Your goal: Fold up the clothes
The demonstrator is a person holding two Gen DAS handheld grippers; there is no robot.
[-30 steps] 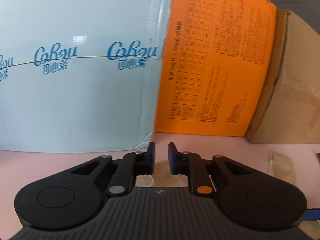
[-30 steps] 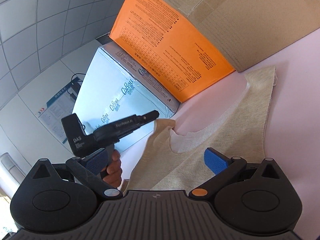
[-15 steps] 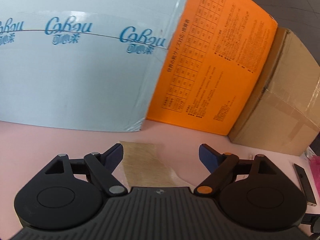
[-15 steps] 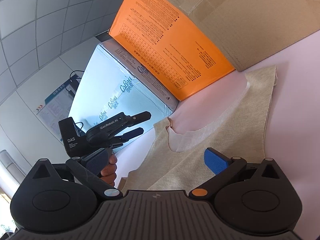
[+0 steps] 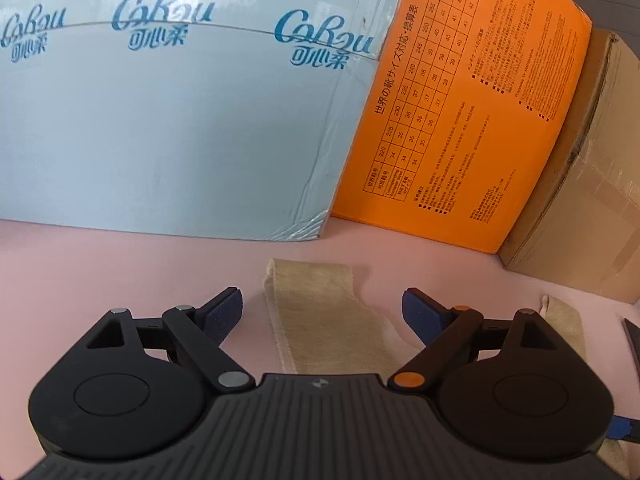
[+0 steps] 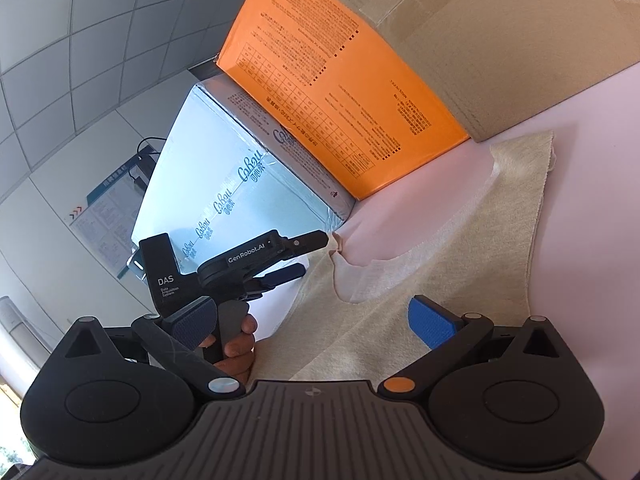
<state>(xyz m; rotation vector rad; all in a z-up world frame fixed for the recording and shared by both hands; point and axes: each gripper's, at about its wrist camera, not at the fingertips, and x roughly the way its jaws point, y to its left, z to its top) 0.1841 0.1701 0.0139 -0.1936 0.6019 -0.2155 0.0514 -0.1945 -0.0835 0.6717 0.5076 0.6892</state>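
The pink bench (image 5: 120, 264) carries everything in front of me. At its back edge stand three boxes in a row: a plain brown cardboard box (image 6: 500, 40), an orange shoe box (image 5: 460, 120) printed with a size chart, and a pale blue carton (image 5: 160, 120) with "CoRou" lettering.

The beige sleeveless top (image 6: 440, 240) lies flat on the bench, spread out in front of the boxes. Its long axis runs toward me from the boxes: the two shoulder straps point at the boxes, the scooped neckline opens between them, and the body runs back under my tools. In the left wrist view one strap (image 5: 316, 312) lies lengthwise straight ahead, its end just short of the blue carton, and the other strap (image 5: 564, 320) shows at the right.

My right tool (image 6: 316, 322) is opened wide and has hold of nothing; it hangs above the body of the top, below the neckline. My left tool (image 5: 322, 308) is likewise spread wide and grips nothing; its blue pads (image 5: 224, 308) stand either side of the strap without touching it. From the right wrist view, my left hand (image 6: 236, 344) holds that tool's grip near the left strap's tip.
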